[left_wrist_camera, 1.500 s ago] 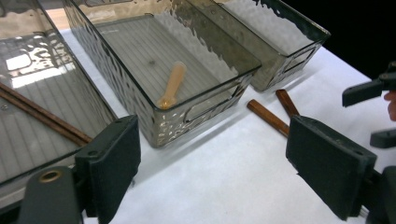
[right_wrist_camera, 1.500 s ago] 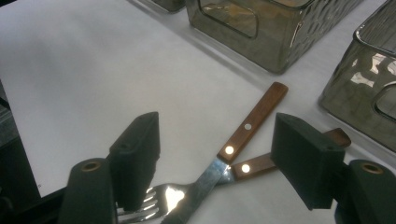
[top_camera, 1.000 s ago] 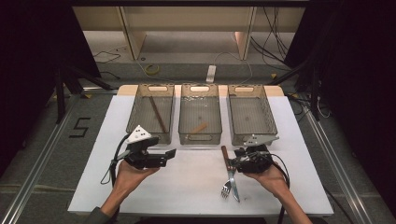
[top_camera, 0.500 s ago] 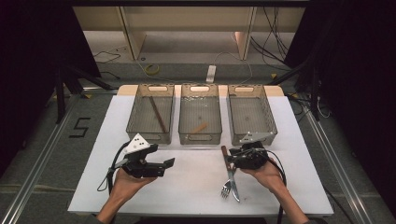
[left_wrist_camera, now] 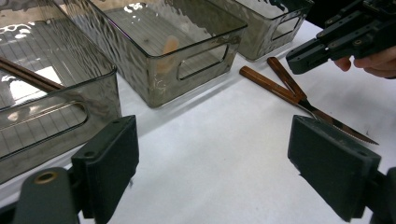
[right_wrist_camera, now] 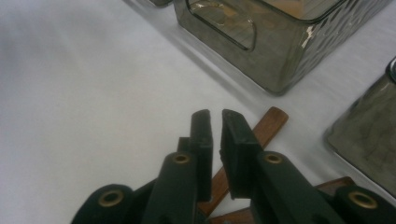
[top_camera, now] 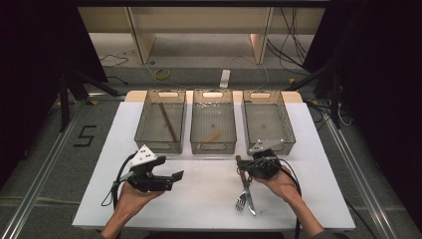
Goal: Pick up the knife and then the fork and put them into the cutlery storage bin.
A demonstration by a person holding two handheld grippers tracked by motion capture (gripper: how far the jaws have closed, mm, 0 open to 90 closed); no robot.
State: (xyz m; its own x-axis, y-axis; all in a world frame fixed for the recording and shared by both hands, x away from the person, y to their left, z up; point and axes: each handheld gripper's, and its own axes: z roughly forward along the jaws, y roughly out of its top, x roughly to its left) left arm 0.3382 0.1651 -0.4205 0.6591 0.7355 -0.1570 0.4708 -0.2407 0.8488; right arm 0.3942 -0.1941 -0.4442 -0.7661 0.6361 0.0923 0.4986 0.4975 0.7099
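White table, dark room. Three bins behind. Left gripper jaws apart; right gripper nearly closed above knife, fork.

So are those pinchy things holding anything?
No. The left gripper is wide open over bare table. The right gripper is nearly closed above the wooden handles, with nothing visible between its fingers.

White table carried three clear bins in a row, plus a fork and knife near the front.
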